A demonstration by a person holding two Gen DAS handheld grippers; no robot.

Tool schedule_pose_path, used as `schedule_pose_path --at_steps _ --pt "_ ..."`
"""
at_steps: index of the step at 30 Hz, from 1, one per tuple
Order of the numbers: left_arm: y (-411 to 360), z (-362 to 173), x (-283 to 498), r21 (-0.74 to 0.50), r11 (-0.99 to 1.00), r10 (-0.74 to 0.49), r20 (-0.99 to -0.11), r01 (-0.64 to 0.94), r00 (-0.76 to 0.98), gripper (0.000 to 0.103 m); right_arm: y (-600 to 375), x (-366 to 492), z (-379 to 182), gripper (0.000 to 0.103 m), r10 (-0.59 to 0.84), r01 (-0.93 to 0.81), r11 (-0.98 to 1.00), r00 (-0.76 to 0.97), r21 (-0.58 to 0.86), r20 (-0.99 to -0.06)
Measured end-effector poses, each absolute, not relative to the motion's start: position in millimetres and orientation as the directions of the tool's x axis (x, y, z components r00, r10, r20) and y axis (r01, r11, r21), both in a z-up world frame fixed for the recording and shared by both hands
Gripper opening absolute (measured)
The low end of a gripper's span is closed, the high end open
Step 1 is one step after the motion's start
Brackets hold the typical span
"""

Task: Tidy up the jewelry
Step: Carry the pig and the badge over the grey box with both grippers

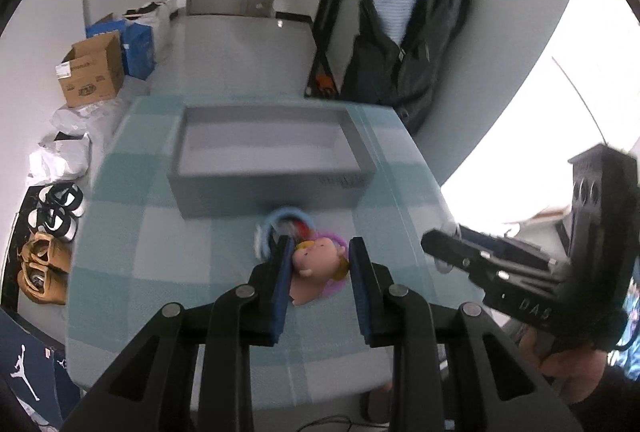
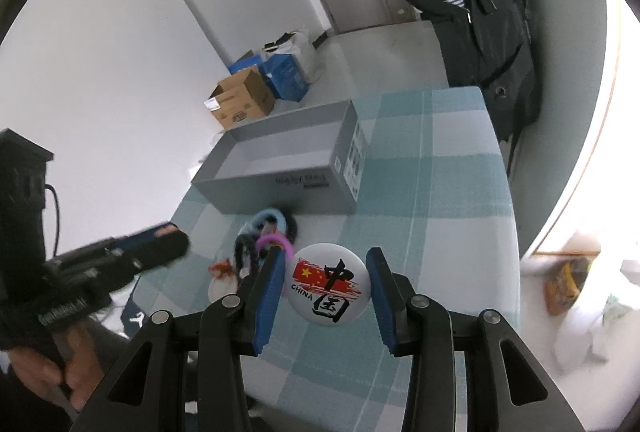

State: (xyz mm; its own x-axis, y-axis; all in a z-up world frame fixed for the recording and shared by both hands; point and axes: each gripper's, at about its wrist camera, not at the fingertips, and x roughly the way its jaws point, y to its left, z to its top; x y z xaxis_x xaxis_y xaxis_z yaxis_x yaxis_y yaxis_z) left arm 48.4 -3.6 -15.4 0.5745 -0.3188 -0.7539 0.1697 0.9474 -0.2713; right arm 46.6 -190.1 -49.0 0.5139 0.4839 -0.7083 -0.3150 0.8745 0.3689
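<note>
An empty grey box point(image 1: 264, 151) stands on the checked tablecloth point(image 1: 160, 272); it also shows in the right wrist view point(image 2: 288, 167). In front of it lies a pile of hair ties: a blue ring point(image 1: 280, 220), a pink ring point(image 2: 276, 242), and a pink pig-face charm point(image 1: 318, 260). My left gripper point(image 1: 320, 252) is open with its fingers on either side of the pig charm. My right gripper point(image 2: 328, 264) is open around a round white "CHINA" badge point(image 2: 326, 284) on the cloth. The right gripper also shows in the left wrist view point(image 1: 440, 244), the left in the right wrist view point(image 2: 176, 240).
Cardboard and blue boxes point(image 1: 96, 67) stand on the floor by the wall, with shoes point(image 1: 44, 272) to the left of the table. Dark jackets point(image 1: 408, 39) hang behind the table's far right corner. The table edge point(image 2: 508, 191) drops off at right.
</note>
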Motion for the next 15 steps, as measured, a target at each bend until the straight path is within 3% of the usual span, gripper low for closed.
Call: schedule_pose_path --at_steps 15 --pt "26.8 -4.6 125.7 -0.287 0.95 -0.3 -0.73 0.122 0.614 0.022 -154.2 117.0 1.7 0.04 0.566 -0.417 0.823 0.544 0.385 -0.619"
